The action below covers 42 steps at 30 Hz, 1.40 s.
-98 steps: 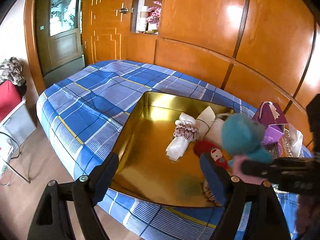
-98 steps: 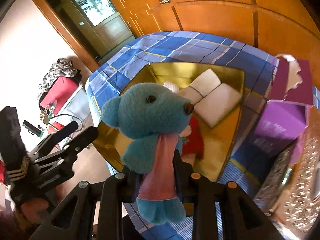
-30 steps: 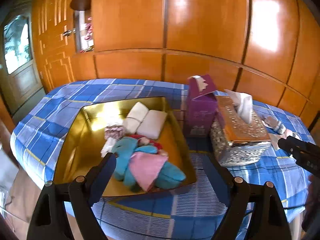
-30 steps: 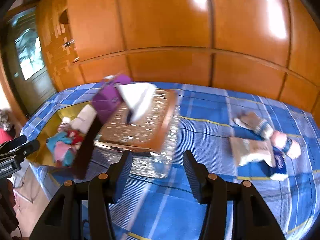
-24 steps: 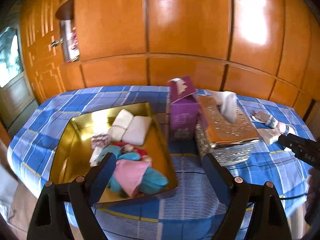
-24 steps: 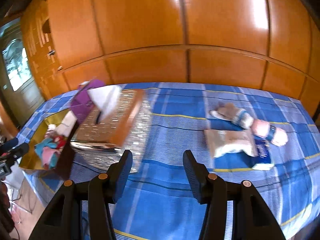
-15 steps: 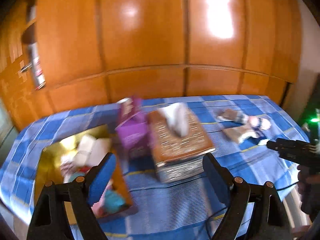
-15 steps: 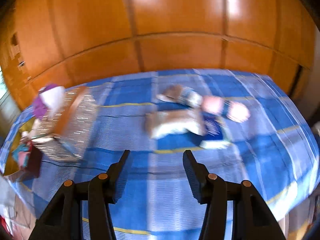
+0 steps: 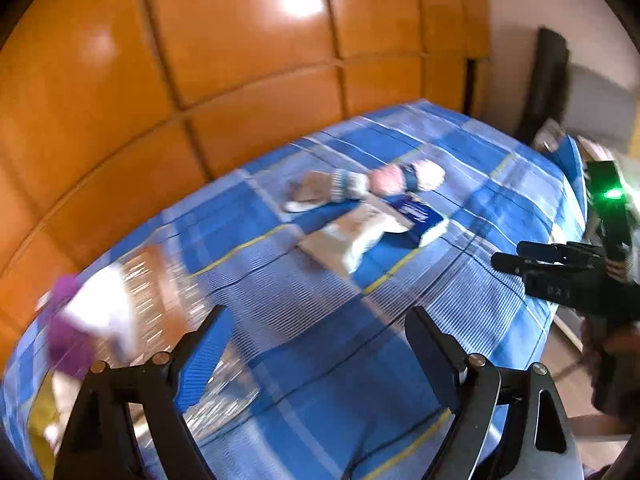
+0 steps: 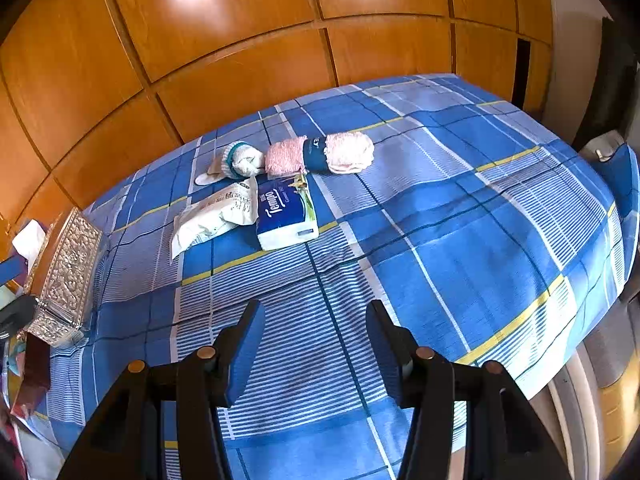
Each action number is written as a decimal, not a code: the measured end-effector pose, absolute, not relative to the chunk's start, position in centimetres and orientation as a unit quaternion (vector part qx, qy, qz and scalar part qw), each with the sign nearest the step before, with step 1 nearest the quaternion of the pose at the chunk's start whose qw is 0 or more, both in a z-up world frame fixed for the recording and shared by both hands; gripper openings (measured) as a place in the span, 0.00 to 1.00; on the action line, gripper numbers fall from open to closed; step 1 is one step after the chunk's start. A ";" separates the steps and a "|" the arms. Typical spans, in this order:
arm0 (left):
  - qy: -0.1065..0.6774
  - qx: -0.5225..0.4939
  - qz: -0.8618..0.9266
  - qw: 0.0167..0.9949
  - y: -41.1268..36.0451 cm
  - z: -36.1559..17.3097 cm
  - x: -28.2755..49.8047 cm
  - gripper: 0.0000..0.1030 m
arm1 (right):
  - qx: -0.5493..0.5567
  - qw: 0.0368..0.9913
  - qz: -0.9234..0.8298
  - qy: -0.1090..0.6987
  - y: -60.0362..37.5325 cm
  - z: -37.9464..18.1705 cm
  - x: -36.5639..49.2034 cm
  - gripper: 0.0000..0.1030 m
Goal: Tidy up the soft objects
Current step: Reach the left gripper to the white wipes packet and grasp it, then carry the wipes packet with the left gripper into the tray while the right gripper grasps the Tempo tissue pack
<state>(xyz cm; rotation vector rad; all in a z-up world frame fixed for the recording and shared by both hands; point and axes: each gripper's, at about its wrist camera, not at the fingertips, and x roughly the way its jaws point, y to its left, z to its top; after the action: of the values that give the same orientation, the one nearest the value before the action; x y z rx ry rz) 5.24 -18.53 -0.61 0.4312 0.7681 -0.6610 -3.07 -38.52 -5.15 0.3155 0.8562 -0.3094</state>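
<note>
On the blue checked bedcover (image 10: pixel 460 248) lie a pink and white rolled towel with a dark band (image 10: pixel 320 154), a rolled sock with a teal cuff (image 10: pixel 240 162), a blue tissue pack (image 10: pixel 286 214) and a white crumpled wipes pack (image 10: pixel 212 218). My right gripper (image 10: pixel 316 344) stands open and empty over the cover, nearer than these. The left wrist view is blurred; the same towel (image 9: pixel 400 178) and packs (image 9: pixel 368 228) show beyond my open, empty left gripper (image 9: pixel 316 352). The right gripper (image 9: pixel 560 272) shows at that view's right edge.
A silver embossed tissue box (image 10: pixel 66 268) stands at the left, with a purple box (image 9: pixel 66 328) beside it. Orange wooden panels (image 10: pixel 240 40) back the bed. The bed's edge drops off at the right, by a white wall (image 9: pixel 560 40).
Both grippers swung right, away from the gold tray with the teal plush, past the tissue boxes. The towel, sock and packs now sit ahead of them. Both stayed open and empty.
</note>
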 end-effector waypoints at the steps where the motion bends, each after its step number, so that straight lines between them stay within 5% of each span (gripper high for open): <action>1: 0.374 0.215 -0.321 0.843 -19.7 -1.3 5.9 0.86 | 0.150 0.886 -0.147 0.413 -38.5 -5.2 -3.1 0.51; 21: 0.423 0.359 -0.387 0.736 -33.8 -9.2 17.4 0.85 | 0.187 0.874 -0.155 0.421 -40.6 -6.4 -3.1 0.51; 26: 0.438 0.332 -0.391 0.739 -34.1 -10.0 18.1 0.52 | 0.191 0.873 -0.157 0.421 -40.8 -6.5 -3.3 0.51; 42: 0.430 0.235 -0.302 0.818 -25.0 -10.2 11.9 0.49 | 0.192 0.867 -0.114 0.446 -40.0 -6.8 -0.8 0.52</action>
<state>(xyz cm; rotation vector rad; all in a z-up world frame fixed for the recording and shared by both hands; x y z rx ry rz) 11.89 -25.02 -10.17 0.4999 0.9158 -0.6427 -0.84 -40.04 -6.77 0.4027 0.9338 -0.2387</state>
